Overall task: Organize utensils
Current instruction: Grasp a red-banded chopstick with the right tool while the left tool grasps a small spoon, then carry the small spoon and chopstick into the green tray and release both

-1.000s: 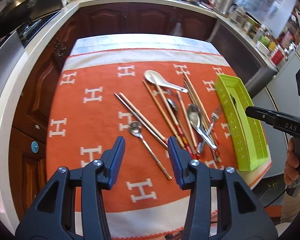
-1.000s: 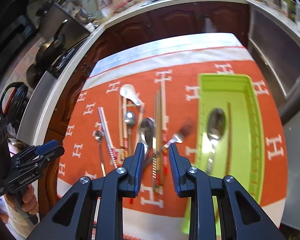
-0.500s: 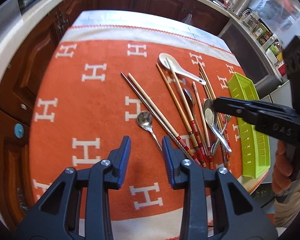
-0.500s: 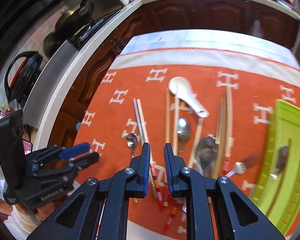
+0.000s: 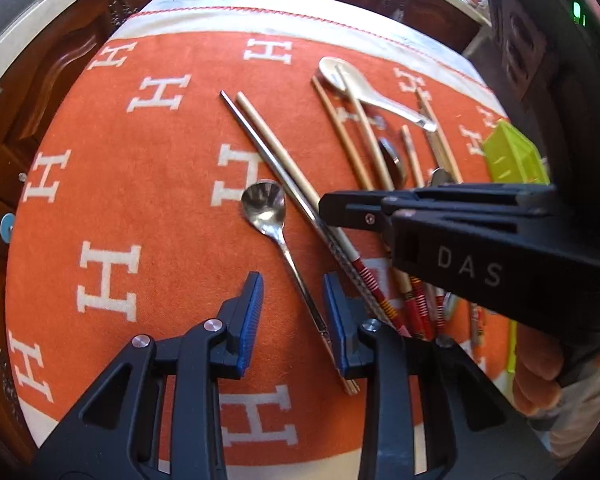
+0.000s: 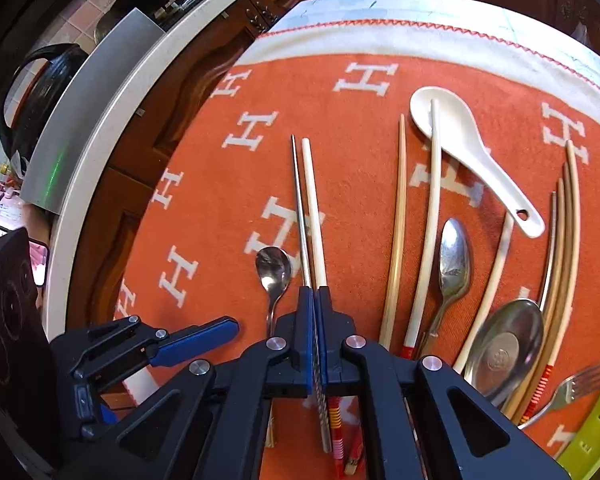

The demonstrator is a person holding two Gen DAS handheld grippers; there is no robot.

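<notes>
Both grippers sit much lower over the orange cloth (image 5: 148, 184) than a second ago, and the utensils fill far more of each view. The left gripper (image 5: 293, 312) has been narrowing its jaws and now straddles the handle of the small metal spoon (image 5: 265, 205), which lies on the cloth between the blue pads; the pads stand apart from the handle, so nothing is clamped. The right gripper (image 6: 313, 300), a second ago near the green tray (image 6: 592, 432) and still partly open, has swung across to the left-hand pair of chopsticks and has been closing: its pads are now pressed together, and whether they pinch the metal chopstick (image 6: 300, 208) or the pale chopstick (image 6: 314, 208) beside it, I cannot tell, since both run under the tips. In the left wrist view the right gripper now crosses above the chopstick pile. The white ceramic spoon (image 6: 464, 148), large steel spoons, fork (image 6: 580, 384) and remaining chopsticks lie on the cloth as before.
</notes>
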